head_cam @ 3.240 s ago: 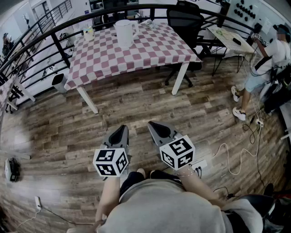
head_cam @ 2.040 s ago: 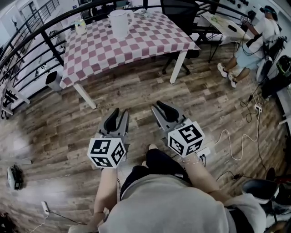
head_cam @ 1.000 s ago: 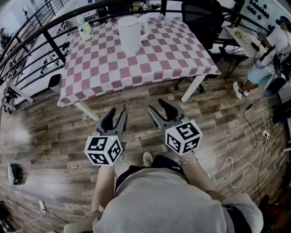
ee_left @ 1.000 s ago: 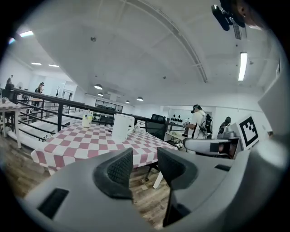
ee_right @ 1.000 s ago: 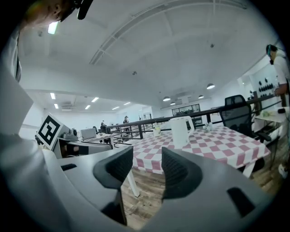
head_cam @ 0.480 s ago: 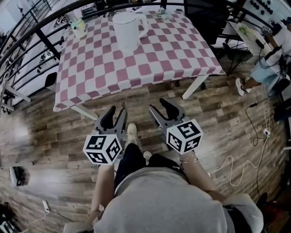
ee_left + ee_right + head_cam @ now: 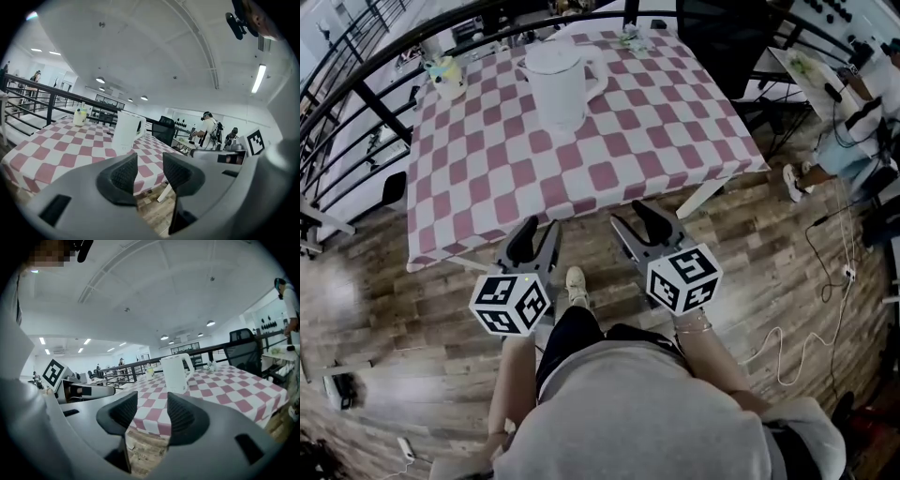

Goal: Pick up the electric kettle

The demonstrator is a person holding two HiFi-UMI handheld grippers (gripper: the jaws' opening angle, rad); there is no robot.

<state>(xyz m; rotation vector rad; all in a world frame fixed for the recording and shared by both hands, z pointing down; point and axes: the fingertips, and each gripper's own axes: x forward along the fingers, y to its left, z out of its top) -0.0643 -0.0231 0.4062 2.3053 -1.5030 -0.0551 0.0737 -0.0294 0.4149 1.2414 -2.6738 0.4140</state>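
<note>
The white electric kettle (image 7: 555, 84) stands upright on the far half of the table, which is covered in a red-and-white checked cloth (image 7: 581, 159); its handle points right. My left gripper (image 7: 536, 234) and right gripper (image 7: 637, 217) hover side by side at the table's near edge, well short of the kettle. Both are open with nothing between their fingers. In the left gripper view the kettle (image 7: 126, 132) shows beyond the left gripper (image 7: 150, 164). The right gripper view has the kettle (image 7: 176, 372) ahead of the right gripper (image 7: 152, 408).
A small yellowish bottle (image 7: 443, 75) stands at the table's far left corner, small items (image 7: 628, 37) at the far edge. A black railing (image 7: 366, 94) runs behind the table, with an office chair (image 7: 722, 37) at the back right. A person (image 7: 853, 141) stands at the right; cables (image 7: 825, 272) lie on the wooden floor.
The person has stepped toward the table. Both grippers now reach its near edge, and the kettle appears closer. The jaws look unchanged.
</note>
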